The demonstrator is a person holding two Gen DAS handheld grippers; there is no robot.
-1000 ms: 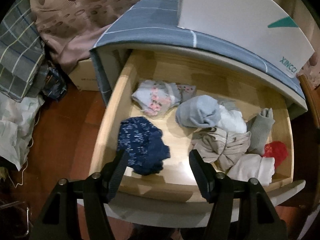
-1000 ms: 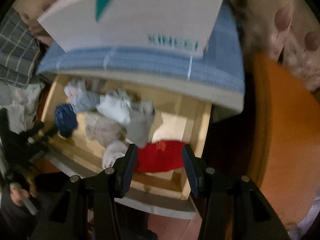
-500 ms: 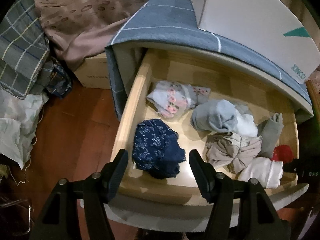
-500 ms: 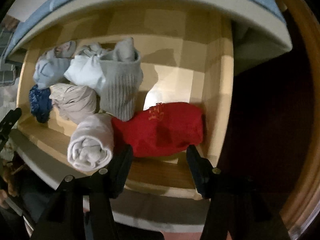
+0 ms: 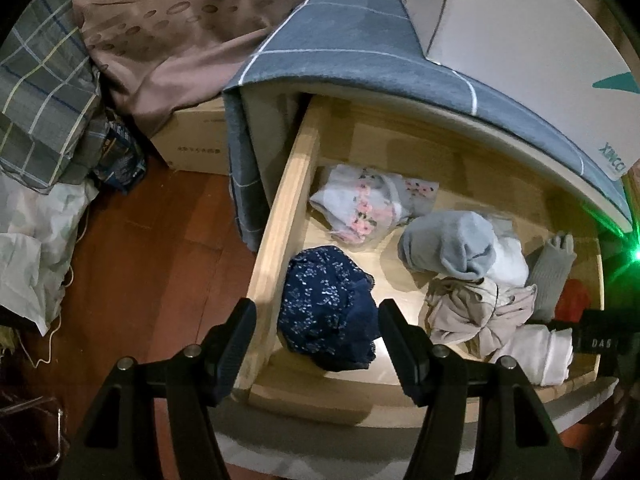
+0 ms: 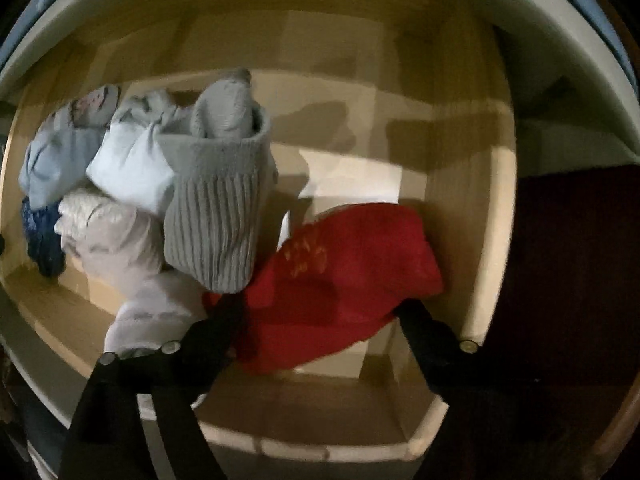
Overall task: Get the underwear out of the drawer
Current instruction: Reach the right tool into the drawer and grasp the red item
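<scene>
A pale wooden drawer (image 5: 280, 216) is pulled out of a cabinet draped with a grey-blue checked cloth (image 5: 340, 52); a white box (image 5: 520, 40) with teal lettering is seen on top, at one o'clock in the left wrist view. A reddish wooden floor (image 5: 152, 264) lies at nine o'clock, with a cardboard box (image 5: 196, 148), a brown patterned cloth (image 5: 180, 32) and a plaid fabric (image 5: 40, 92) beyond it at ten to eleven o'clock. The room is dim.

Seven bundles are counted in the drawer: one navy floral underwear (image 5: 328, 312) by the left wall, one white piece with pink flowers (image 5: 364, 204) at twelve o'clock of it, one light blue-grey bundle (image 5: 452, 244), one beige crumpled piece (image 5: 476, 312), one white roll (image 5: 536, 352), one grey ribbed sock roll (image 6: 216, 208) and one red piece (image 6: 340, 280) in the front right corner.

The left claw (image 5: 316, 336) is held wide apart above the drawer's front left corner; the navy underwear is framed between its fingers, and nothing is gripped. The right claw (image 6: 316, 312) has just been opening; its jaws stand apart on either side of the red piece, low in the drawer. Its left finger (image 6: 216, 332) is seen against the red fabric's edge and the white roll, but whether the fabric is pressed cannot be told from the blurred view.
</scene>
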